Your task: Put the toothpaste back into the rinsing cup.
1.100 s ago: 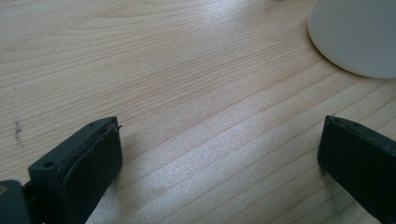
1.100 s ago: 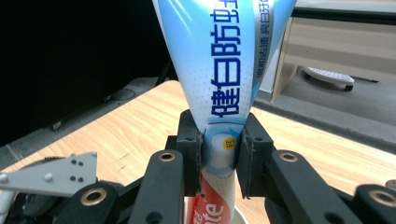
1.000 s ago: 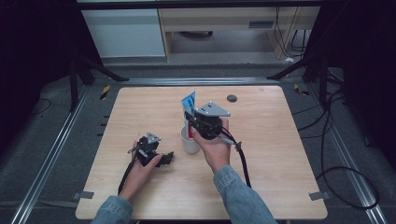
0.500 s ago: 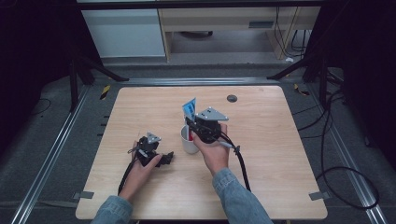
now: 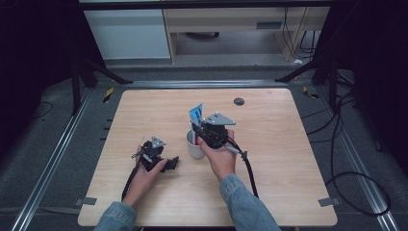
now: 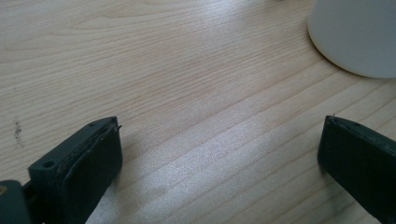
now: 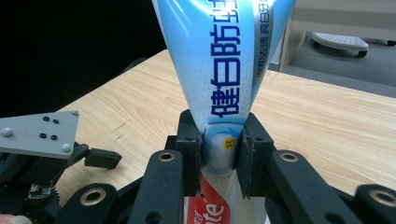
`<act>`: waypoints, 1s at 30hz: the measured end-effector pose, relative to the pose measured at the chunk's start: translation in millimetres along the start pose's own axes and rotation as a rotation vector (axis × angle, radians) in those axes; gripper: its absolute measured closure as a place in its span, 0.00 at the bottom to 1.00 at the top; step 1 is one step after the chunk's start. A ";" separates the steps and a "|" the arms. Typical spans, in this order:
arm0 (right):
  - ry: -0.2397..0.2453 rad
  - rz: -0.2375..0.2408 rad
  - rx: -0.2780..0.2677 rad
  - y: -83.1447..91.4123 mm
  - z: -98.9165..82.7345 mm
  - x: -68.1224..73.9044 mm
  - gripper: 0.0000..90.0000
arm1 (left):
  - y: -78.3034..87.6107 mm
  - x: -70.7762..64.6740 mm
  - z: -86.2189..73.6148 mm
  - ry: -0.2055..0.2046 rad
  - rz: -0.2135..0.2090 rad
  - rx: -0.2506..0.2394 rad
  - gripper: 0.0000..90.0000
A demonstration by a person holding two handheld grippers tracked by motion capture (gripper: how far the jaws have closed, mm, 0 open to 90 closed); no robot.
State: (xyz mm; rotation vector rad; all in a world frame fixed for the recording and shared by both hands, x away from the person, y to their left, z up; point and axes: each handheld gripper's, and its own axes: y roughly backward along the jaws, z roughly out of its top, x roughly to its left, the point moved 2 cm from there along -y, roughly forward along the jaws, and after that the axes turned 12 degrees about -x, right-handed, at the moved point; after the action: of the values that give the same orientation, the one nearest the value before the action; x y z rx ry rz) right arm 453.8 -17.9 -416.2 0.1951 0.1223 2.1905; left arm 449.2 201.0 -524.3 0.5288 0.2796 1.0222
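Note:
A blue-and-white toothpaste tube stands upright, and my right gripper is shut on it low down, near its red-printed part. In the high view the tube rises from a white cup at mid-table. Its lower end is inside the cup, with the right gripper just above the rim. My left gripper rests on the wooden table to the left of the cup. Its jaws stand wide apart, so the left gripper is open with bare wood between them. The cup is a short way ahead.
A small dark round grommet sits in the tabletop near the far edge. Black cables lie on the floor to the right. A shelf unit stands beyond the table. The right gripper's cable trails toward the near edge.
The right gripper has come down a little with the tube, lowering it into the cup. The left hand has stayed where it was.

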 end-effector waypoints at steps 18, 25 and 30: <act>-0.026 0.011 0.027 -2.5 -4.3 -1.7 0.81 | 0.0 0.1 0.0 -0.001 0.000 0.001 0.00; -0.041 0.016 0.033 -3.6 -5.7 -3.2 0.81 | 0.1 0.1 0.0 -0.001 0.000 0.001 0.00; -0.047 0.019 0.035 -3.9 -6.4 -3.6 0.81 | 0.1 0.1 0.0 -0.001 -0.001 0.001 0.00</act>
State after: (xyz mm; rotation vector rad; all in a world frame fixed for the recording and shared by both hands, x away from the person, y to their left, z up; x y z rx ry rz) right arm 457.8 -18.6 -423.5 0.2680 0.1325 2.2019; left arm 449.2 201.1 -524.3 0.5305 0.2790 1.0211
